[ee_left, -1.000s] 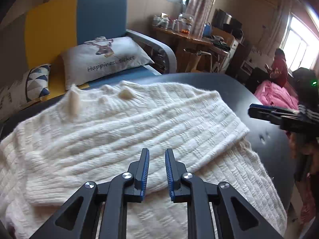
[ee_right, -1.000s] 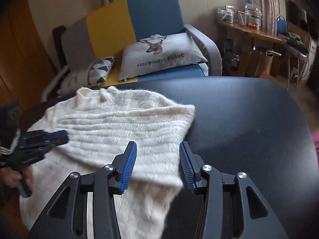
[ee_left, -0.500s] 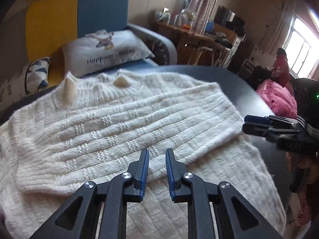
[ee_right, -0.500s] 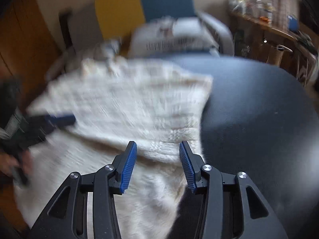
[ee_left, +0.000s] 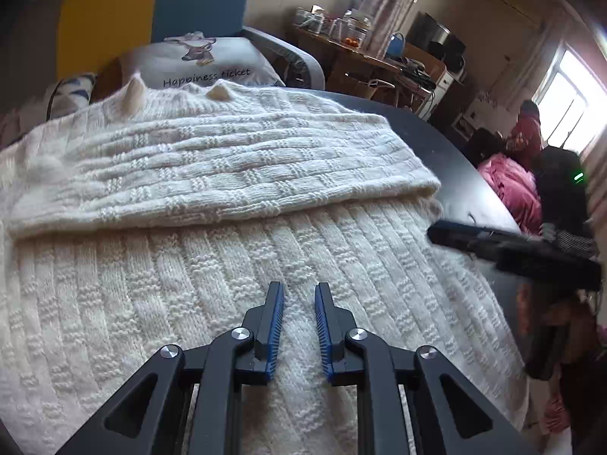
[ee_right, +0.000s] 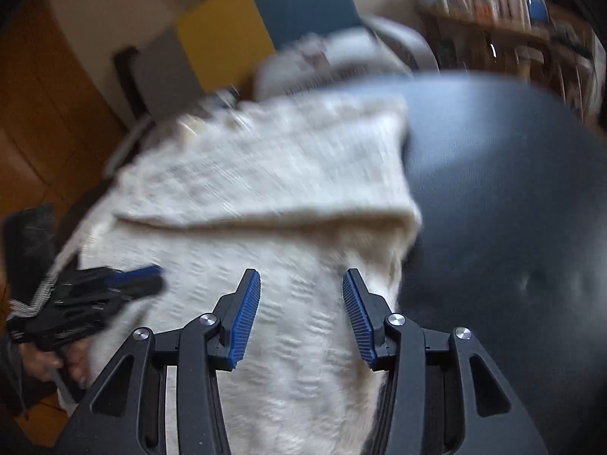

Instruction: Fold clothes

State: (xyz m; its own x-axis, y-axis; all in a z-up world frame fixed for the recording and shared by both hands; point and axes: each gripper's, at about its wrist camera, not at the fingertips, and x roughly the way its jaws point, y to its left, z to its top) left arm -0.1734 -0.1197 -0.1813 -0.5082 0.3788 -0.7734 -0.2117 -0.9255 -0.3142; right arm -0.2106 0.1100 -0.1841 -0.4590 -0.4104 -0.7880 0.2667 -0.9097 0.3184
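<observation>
Your left tongs [ee_left: 299, 295] tilt down over the sweater [ee_left: 235, 258], jaws narrow and empty. Your right tongs [ee_right: 301, 284] stand wider, empty, near its right edge; bare counter [ee_right: 512, 208] lies beyond.

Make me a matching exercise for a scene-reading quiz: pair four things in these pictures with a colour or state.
1. cream cable-knit sweater
2. round dark table
3. white cushion with printed lettering
4. left gripper

A. jaws narrowly apart, nothing between
B. on the blue armchair seat
C. bears the sweater
D. one part folded across the body

Pairs: 1-D, 2-C, 3-B, 4-A
</observation>
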